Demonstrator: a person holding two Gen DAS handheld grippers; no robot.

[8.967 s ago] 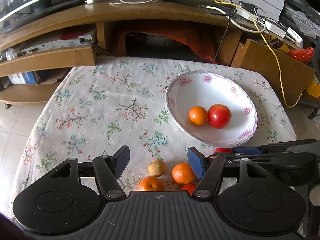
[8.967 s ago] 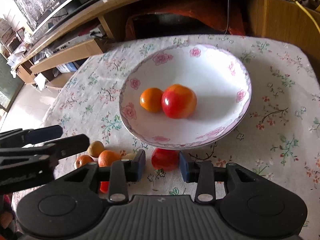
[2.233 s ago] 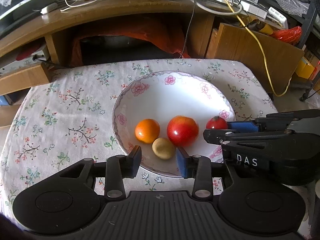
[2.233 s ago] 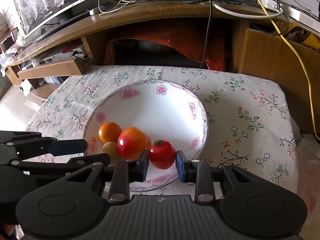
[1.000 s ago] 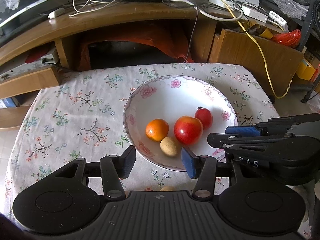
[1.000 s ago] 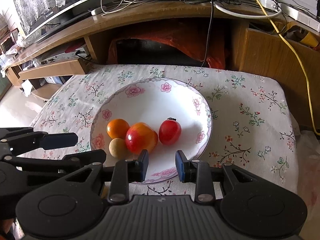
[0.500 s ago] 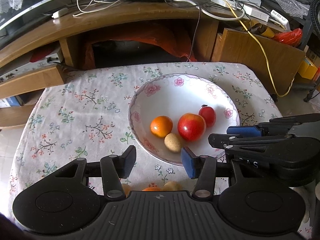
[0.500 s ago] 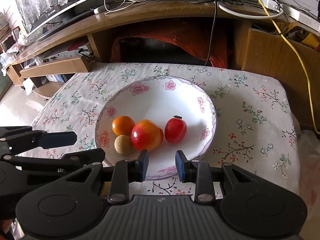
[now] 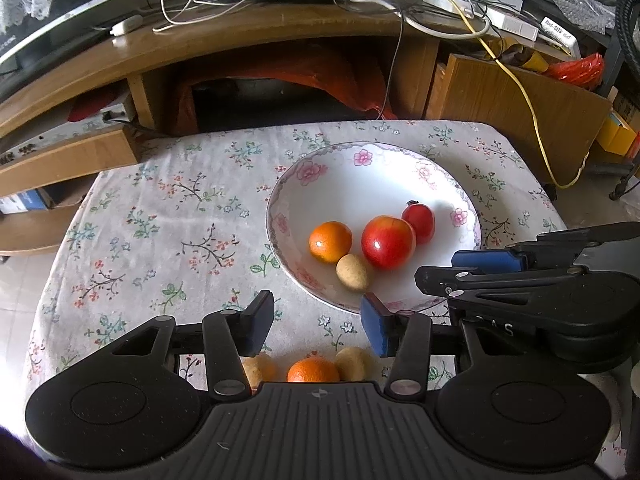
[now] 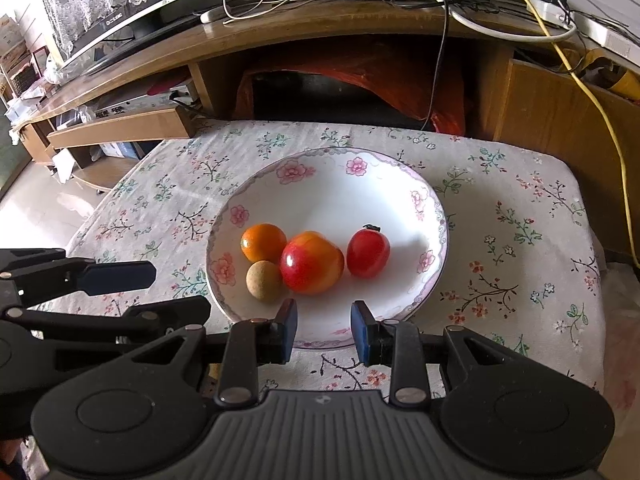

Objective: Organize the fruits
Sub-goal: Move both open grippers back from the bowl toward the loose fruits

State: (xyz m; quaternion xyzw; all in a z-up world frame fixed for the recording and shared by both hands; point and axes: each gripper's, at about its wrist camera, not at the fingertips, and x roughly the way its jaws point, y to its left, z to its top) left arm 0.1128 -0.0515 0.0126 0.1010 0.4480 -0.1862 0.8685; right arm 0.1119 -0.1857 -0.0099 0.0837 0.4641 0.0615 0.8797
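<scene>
Left black two-finger gripper with blue pads (image 9: 316, 326) spread wide, nothing between the pads, hovering over the floral tablecloth (image 9: 160, 232) just short of the white porcelain bowl with pink flower rim (image 9: 400, 160). Right black gripper with blue pads (image 10: 323, 330) parted to a moderate gap, also empty, its tips over the bowl's near rim (image 10: 320, 344). Bowl holds four fruits, clustered toward its near side: one orange tangerine (image 9: 330, 241), one large red-yellow apple (image 9: 388, 242), one small red oval tomato-like fruit (image 9: 418, 218) standing roughly upright with its dark stem end at the top, and one small tan egg-shaped fruit (image 9: 352, 271), long axis tilted toward the near right, touching the apple and tangerine. Three more fruits lie on the cloth under the left gripper, half hidden by its body: one orange tangerine (image 9: 313, 370) between two tan ones (image 9: 260, 370) (image 9: 352, 362).
</scene>
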